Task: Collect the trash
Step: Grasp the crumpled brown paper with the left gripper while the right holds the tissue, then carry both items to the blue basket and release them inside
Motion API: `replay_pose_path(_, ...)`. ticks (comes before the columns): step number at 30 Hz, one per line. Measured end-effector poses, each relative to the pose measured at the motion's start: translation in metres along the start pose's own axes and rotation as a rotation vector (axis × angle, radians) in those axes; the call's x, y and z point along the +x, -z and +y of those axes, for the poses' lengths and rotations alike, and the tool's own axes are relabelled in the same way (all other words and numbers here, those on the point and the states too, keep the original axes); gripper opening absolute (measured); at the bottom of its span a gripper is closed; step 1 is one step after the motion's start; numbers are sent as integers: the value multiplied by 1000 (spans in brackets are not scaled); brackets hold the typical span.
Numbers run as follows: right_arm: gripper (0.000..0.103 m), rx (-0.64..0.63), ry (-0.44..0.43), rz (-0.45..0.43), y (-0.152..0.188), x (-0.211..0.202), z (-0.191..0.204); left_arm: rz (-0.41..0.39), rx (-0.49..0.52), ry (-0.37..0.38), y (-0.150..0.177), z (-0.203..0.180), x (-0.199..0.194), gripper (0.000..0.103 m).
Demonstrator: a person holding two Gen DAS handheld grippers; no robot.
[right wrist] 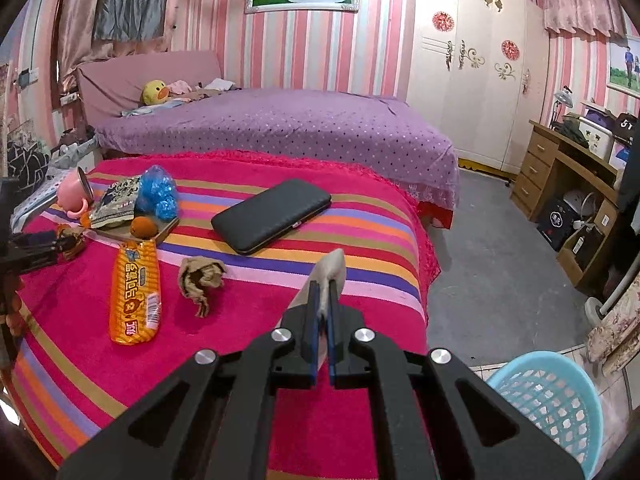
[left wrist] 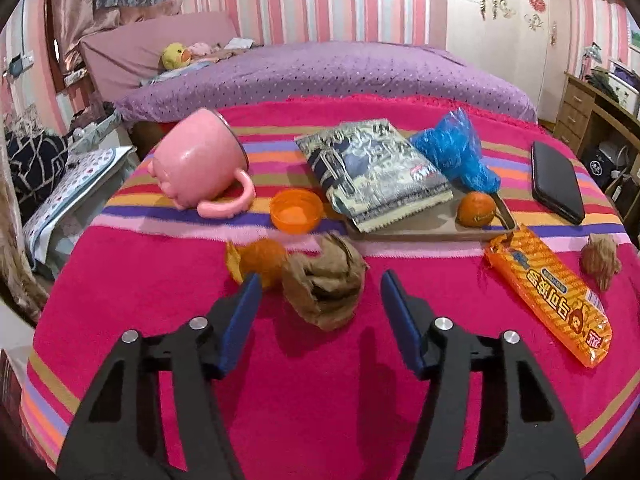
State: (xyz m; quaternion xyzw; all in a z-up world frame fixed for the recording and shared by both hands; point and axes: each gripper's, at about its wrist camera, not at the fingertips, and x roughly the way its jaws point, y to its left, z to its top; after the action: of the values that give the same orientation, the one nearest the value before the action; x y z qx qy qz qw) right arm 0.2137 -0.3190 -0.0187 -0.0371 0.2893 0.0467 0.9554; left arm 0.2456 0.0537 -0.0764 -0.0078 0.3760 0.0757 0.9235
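Left wrist view: the left gripper [left wrist: 321, 286] stands wide open, its blue pads either side of a crumpled brown paper ball [left wrist: 324, 280] on the striped pink blanket [left wrist: 160, 300], touching nothing. At 10 o'clock of the ball lies an orange [left wrist: 262, 258]; at 3 o'clock an orange snack wrapper [left wrist: 550, 298], and beyond it a second brown paper wad [left wrist: 600, 260].

Right wrist view: the right gripper [right wrist: 323, 286] is clamped shut on a flat beige paper scrap [right wrist: 334, 268] that sticks up past its tips. A pale blue perforated basket [right wrist: 560, 400] sits on the floor at 4 o'clock. The loose wad [right wrist: 200, 278] lies at 9 o'clock.
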Motion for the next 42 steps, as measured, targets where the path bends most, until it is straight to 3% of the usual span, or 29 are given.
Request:
replay_pose_path(3,3,5,-1,-3,0,-2,-2,3,26,21,1,-11,0,60)
replay_pose_path(5,3,6,-2,-5,-1,-2,-2,2,62,-24,0,-16,4,60)
replay_pose_path(9,3,8,-5,-10,-1,-5,-5,54,14,-24,-3,-7,17,60)
replay_pose_path(10,3,9,-5,-11,-1,-5,-6,69,-7,-11,-4,-3,20,58)
replay_pose_path(12,3,9,-6,-13,-1,-7,-7,89,-43,20,-5,4,25,45)
replay_pose_path(16,3,8,-9,-19,0,-10,-9,59,-61,36,-5,8,15,40)
replay_pose_path(26,3,9,5,-33,8,-28,-37,-80,56,104,4,-32,-56,40)
replay_pose_path(35,3,63,59,-58,19,-55,-91,-196,153,167,3,-128,-110,40)
replay_pose_path(42,3,89,172,-39,41,-81,-152,-214,244,314,17,-235,-134,40)
